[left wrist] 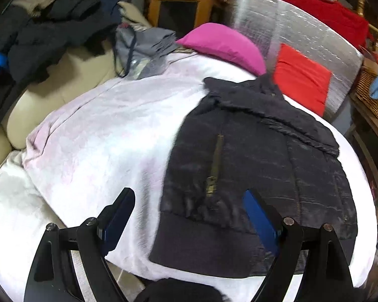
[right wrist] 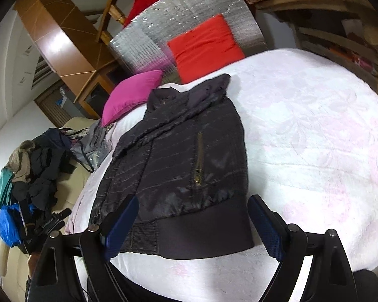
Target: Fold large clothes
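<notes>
quilted dark jacket (right wrist: 179, 166) | ribbed hem | fluffy white blanket (right wrist: 315, 138)

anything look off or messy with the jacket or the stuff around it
The dark jacket lies flat on the white blanket, one sleeve folded across its front, nothing damaged. The only mess is the heap of clothes dumped loose on the beige sofa beside the bed.
</notes>
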Motion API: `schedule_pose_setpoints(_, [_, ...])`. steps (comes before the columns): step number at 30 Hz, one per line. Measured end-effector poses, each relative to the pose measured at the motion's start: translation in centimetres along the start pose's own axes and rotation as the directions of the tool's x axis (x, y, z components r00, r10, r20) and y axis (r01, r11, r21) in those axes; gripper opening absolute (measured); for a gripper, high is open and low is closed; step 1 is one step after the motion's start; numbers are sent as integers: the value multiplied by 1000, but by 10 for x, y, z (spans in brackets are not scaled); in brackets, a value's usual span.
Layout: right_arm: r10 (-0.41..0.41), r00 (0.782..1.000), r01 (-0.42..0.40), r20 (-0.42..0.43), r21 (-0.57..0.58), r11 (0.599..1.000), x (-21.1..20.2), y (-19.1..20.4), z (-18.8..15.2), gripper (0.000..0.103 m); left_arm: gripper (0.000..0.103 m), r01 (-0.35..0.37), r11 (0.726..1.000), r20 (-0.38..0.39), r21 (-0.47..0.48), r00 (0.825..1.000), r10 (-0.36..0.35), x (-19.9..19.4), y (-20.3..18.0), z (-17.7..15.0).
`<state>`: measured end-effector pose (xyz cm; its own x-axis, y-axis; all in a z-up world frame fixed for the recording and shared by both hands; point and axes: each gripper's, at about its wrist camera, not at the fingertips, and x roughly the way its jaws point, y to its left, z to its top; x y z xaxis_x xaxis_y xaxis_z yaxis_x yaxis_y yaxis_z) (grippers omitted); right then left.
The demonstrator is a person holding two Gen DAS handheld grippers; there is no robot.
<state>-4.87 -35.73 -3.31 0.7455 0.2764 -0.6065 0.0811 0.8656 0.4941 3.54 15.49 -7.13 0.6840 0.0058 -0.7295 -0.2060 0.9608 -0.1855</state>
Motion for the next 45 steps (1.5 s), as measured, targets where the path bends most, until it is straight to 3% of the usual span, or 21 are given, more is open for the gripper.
schedule_pose_setpoints(12, [-18,999,21,-51,47,999,20,-18,-6,90,88,-25,996,-72,-84,997,19,25,41,-11])
schedule_pose_setpoints(22, [-36,997,40,-73,53,998,29,-20,-9,90,88,-3,997,-132,-73,991,-7,46,41,-23])
schedule_pose_setpoints(45, [-33,989,48,-142,104,993,62,-40,-7,90,88,23,999,-153,-39,988,-29,54,36,-30])
